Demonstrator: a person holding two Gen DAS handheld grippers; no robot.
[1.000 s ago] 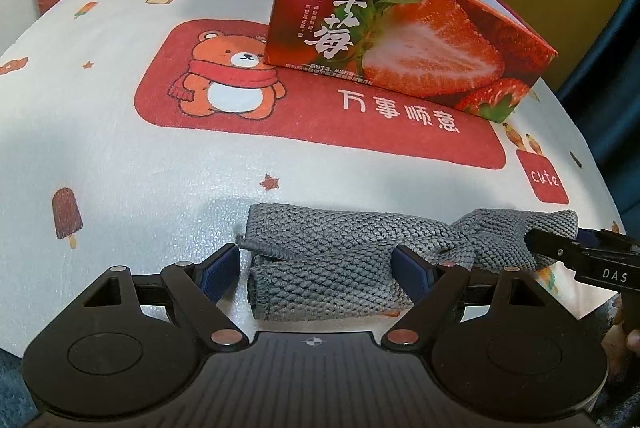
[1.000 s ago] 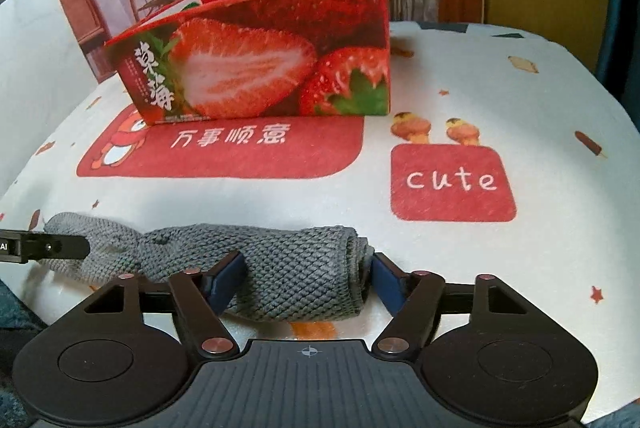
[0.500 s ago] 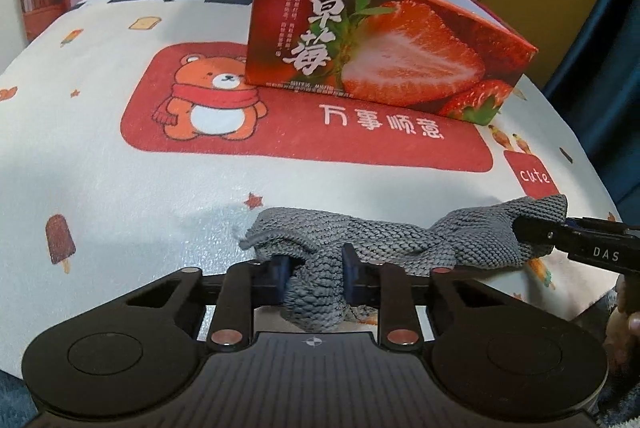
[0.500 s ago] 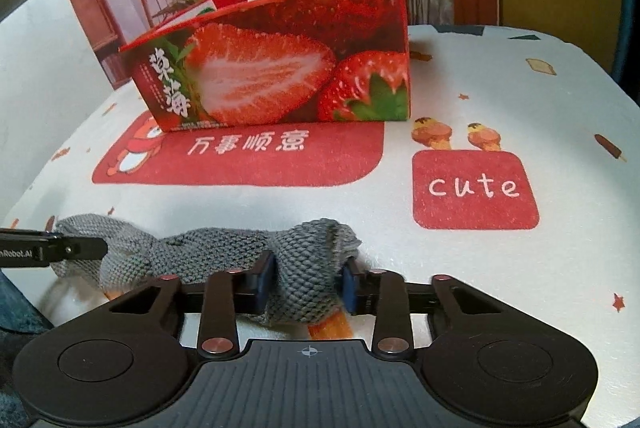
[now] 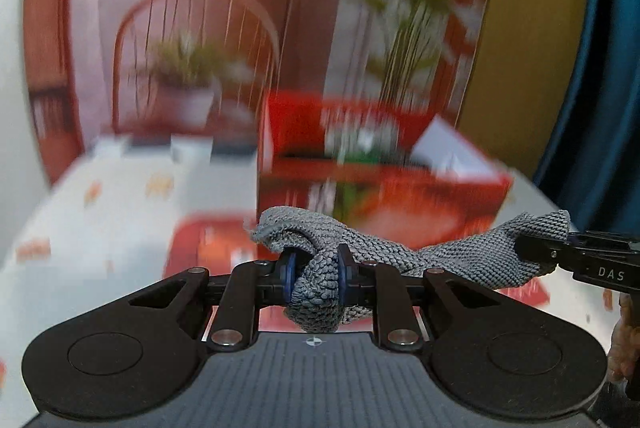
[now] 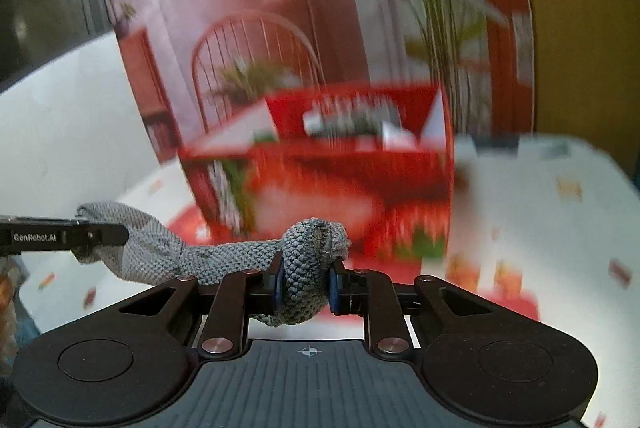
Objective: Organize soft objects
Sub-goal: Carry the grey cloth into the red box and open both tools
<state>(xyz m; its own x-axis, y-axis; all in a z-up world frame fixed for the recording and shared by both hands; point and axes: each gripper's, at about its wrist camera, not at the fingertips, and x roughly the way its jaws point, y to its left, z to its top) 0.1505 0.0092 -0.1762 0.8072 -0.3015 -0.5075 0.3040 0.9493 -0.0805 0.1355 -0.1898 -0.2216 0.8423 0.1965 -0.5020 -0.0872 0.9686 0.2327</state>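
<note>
A grey knitted cloth [image 5: 460, 260] hangs bunched and stretched between both grippers, lifted off the table. In the left wrist view my left gripper [image 5: 314, 270] pinches one bunched end, its jaws still closing on it. The right gripper [image 5: 536, 254] shows at the right edge, clamped on the far end. In the right wrist view my right gripper [image 6: 306, 286] squeezes the other bunched end of the cloth [image 6: 224, 256], jaws still closing. The left gripper [image 6: 100, 236] holds the opposite end at the left.
A red strawberry-printed box [image 5: 380, 188] [image 6: 320, 180], open at the top, stands on the table behind the cloth. The table has a white printed cover [image 5: 100, 212] [image 6: 540, 208]. A hand [image 5: 624, 348] shows at the right edge. The background is motion-blurred.
Both grippers went from wide around the cloth on the table to pinched on its two ends. Both then rose, lifting the cloth off the table.
</note>
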